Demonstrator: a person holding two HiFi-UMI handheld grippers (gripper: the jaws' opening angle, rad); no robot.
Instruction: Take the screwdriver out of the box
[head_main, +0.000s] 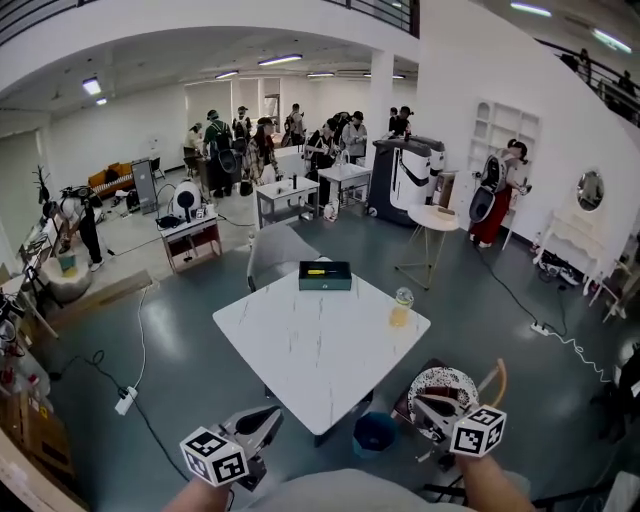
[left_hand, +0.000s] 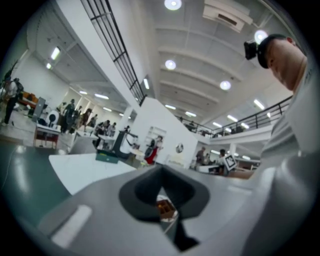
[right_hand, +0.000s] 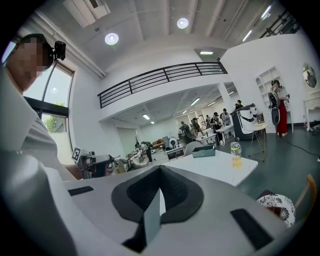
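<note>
A dark green box (head_main: 325, 275) lies open at the far edge of the white marble table (head_main: 300, 350). A yellow-handled screwdriver (head_main: 316, 271) rests inside it. The same box shows small in the left gripper view (left_hand: 107, 156) and the right gripper view (right_hand: 203, 151). My left gripper (head_main: 262, 420) hangs low at the near left, short of the table, its jaws together and empty (left_hand: 162, 172). My right gripper (head_main: 430, 405) is at the near right, also shut with nothing in it (right_hand: 159, 172). Both are far from the box.
A bottle of yellow liquid (head_main: 401, 307) stands near the table's right corner. A chair with a patterned cushion (head_main: 440, 385) is under my right gripper, and a blue bin (head_main: 375, 432) sits beneath the table. A grey chair (head_main: 275, 250) stands behind it. People and desks fill the back.
</note>
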